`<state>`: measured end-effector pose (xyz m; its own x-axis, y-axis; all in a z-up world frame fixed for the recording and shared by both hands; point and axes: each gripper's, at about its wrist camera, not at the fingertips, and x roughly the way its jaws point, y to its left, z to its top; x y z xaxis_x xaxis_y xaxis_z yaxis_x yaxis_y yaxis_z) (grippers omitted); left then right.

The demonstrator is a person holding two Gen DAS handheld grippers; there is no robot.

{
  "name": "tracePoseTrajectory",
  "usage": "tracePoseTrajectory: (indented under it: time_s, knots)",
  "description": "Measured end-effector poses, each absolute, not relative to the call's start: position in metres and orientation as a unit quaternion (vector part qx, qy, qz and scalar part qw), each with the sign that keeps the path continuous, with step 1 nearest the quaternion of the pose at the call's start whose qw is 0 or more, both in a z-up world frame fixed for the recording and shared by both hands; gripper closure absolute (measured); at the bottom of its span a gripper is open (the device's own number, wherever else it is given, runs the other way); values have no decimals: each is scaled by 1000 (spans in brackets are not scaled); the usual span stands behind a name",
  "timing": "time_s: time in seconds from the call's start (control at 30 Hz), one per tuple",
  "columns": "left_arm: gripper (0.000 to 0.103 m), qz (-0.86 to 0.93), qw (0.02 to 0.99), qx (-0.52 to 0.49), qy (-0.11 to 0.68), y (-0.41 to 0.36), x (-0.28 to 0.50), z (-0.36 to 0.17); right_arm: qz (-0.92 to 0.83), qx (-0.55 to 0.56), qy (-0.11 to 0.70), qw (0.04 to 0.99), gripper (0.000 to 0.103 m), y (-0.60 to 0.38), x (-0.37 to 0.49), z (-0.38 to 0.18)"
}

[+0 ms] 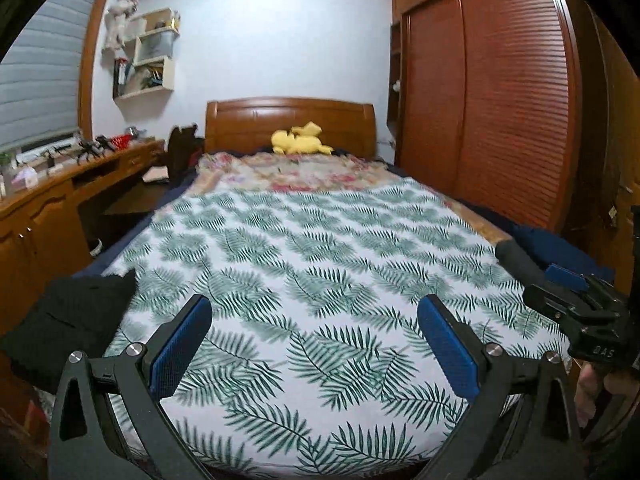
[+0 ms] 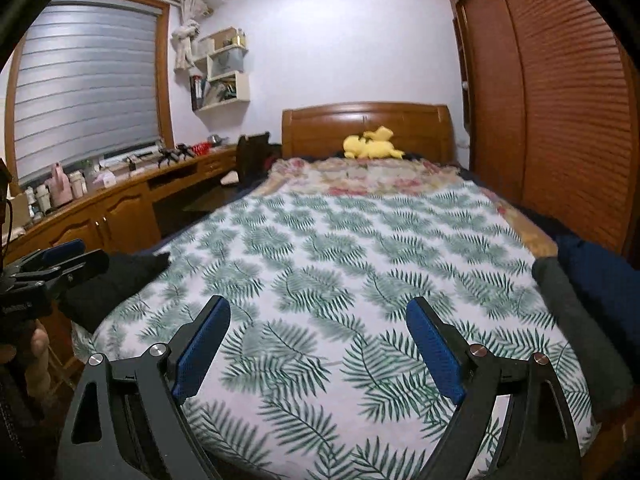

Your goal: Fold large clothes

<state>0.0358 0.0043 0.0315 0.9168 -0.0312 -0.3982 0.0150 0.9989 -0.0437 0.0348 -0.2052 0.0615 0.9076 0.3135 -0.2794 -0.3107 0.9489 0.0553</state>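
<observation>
A black garment (image 1: 72, 312) lies bunched at the bed's near left edge, also seen in the right wrist view (image 2: 116, 280). A folded grey garment (image 2: 568, 320) and a dark blue one (image 2: 600, 280) lie along the bed's right edge. My left gripper (image 1: 314, 304) is open above the leaf-print bed cover (image 1: 320, 248), with nothing between its blue pads. My right gripper (image 2: 318, 306) is open too, over the same cover (image 2: 340, 248), empty. Each gripper shows in the other's view: the right gripper (image 1: 560, 280) beside the grey garment, the left gripper (image 2: 80, 256) beside the black garment.
A wooden headboard (image 1: 292, 120) and a yellow plush toy (image 1: 300, 142) are at the bed's far end. A wooden desk (image 2: 120, 208) with small items runs along the left. A slatted wardrobe (image 2: 560, 120) stands close on the right. A hand (image 2: 38, 348) holds the left gripper's handle.
</observation>
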Motion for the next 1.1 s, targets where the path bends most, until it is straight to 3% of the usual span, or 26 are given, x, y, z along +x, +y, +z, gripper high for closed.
tracePoseTrajectory:
  time_s: [0.3,1.1]
  knots:
    - [0,2,988,-9,151,4,7,54,161,9,85,983,13,-207,0,61]
    - [0,1,989,-4,147,-2,2,54,158,14,87,984,13,-204,-2,55]
